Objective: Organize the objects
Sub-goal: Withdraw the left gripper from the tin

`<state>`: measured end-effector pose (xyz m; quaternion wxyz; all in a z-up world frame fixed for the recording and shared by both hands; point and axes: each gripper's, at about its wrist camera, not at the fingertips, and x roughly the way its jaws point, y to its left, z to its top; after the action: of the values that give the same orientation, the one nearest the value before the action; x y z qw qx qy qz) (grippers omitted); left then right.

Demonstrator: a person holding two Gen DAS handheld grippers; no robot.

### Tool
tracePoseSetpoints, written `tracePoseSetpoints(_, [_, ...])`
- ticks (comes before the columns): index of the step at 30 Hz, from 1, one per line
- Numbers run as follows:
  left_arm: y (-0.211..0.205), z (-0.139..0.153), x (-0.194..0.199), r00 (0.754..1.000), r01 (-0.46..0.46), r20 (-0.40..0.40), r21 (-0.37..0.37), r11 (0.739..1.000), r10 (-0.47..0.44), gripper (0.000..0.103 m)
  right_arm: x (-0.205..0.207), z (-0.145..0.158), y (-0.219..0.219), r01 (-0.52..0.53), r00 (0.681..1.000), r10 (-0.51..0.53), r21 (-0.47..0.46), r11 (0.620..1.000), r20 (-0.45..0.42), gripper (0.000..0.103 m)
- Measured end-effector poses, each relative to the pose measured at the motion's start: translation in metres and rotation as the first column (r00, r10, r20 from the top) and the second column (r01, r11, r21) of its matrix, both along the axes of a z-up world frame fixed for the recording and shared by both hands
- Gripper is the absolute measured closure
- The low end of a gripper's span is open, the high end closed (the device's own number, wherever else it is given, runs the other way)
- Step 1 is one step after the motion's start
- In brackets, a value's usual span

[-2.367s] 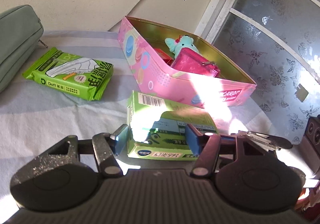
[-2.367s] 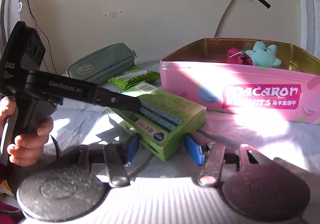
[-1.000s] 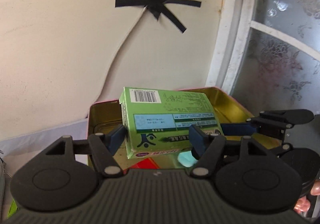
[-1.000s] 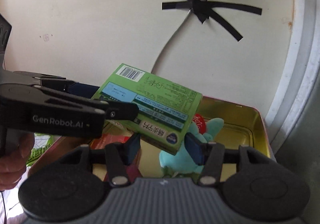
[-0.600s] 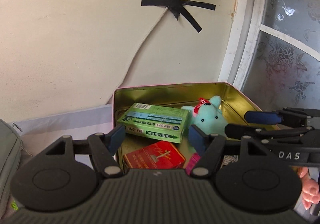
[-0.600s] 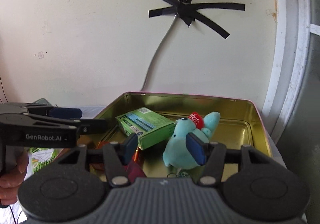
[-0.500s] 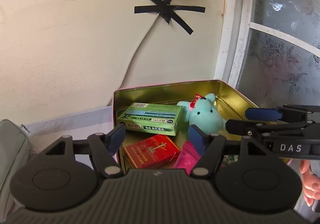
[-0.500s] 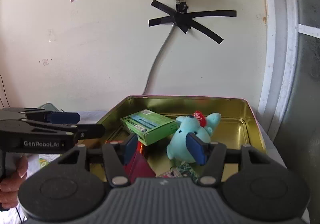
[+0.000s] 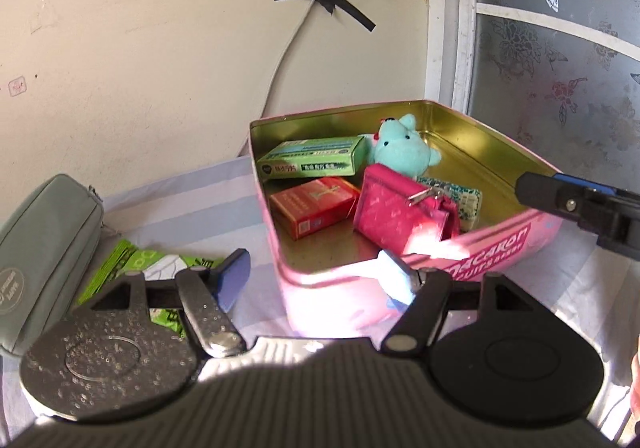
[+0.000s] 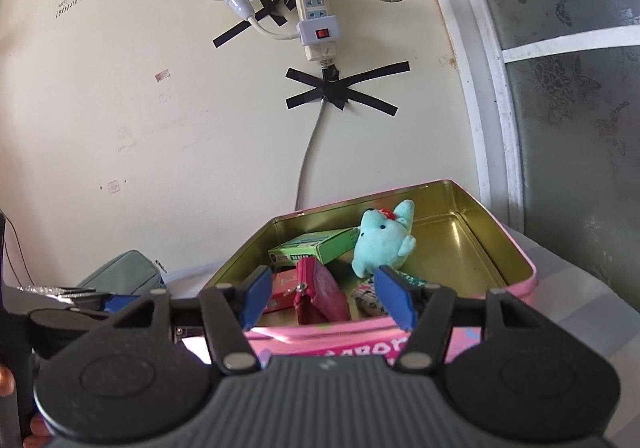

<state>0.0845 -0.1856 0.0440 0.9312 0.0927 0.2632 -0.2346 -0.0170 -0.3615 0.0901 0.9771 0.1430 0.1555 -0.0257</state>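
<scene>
The pink tin [image 9: 496, 248] [image 10: 516, 248] stands open on the striped cloth. Inside lie the green box [image 9: 316, 161] [image 10: 310, 246] against its back wall, a teal plush toy [image 9: 404, 149] [image 10: 382, 238], a red box [image 9: 316, 205] [image 10: 282, 294], a magenta pouch [image 9: 394, 209] [image 10: 320, 292] and a patterned packet [image 9: 460, 199]. My left gripper [image 9: 316, 278] hangs open and empty before the tin's near left corner. My right gripper [image 10: 326, 298] is at the tin's front wall, jaws opening, nothing between them. Its fingers [image 9: 576, 203] enter the left wrist view from the right.
A grey-green zip case [image 9: 44, 244] [image 10: 124, 274] and a green wipes pack [image 9: 136, 268] lie left of the tin. A wall with a taped cable and power strip [image 10: 318, 19] rises behind. A frosted glass door [image 9: 560, 47] stands at the right.
The green box was held over the tin by both grippers, then let go; it now lies inside. Both grippers have drawn back toward the tin's front, the left one to the left.
</scene>
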Motion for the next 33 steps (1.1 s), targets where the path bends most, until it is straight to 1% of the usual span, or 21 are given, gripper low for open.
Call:
tracePoseSetpoints(2, [0.007,-0.005,0.000,1.000,-0.011,-0.014,-0.003,1.000,0.011,0.031,-0.008,-0.003,0.006,0.011,1.000,-0.011,0.014,1.000,0.001,0.044])
tracePoseSetpoints(6, [0.019,-0.014,-0.006,0.999,-0.029,-0.025,-0.002,1.000,0.028,0.031,-0.016,-0.009,0.016,0.012,1.000,-0.012,0.012,1.000,-0.020,0.043])
tracePoseSetpoints(17, [0.046,-0.033,-0.007,0.996,-0.064,-0.063,0.003,0.998,0.064,0.031,-0.015,-0.027,0.041,-0.031,0.995,0.033,0.015,0.999,-0.094,0.043])
tracePoseSetpoints(23, [0.053,-0.041,-0.006,0.994,-0.067,-0.081,0.004,0.998,0.067,0.031,-0.013,-0.030,0.051,-0.053,0.992,0.054,0.008,0.999,-0.110,0.043])
tracePoseSetpoints(33, [0.055,-0.043,-0.011,0.997,-0.050,-0.055,0.003,0.999,0.051,0.031,-0.013,-0.025,0.065,-0.062,0.992,0.061,-0.009,0.998,-0.114,0.042])
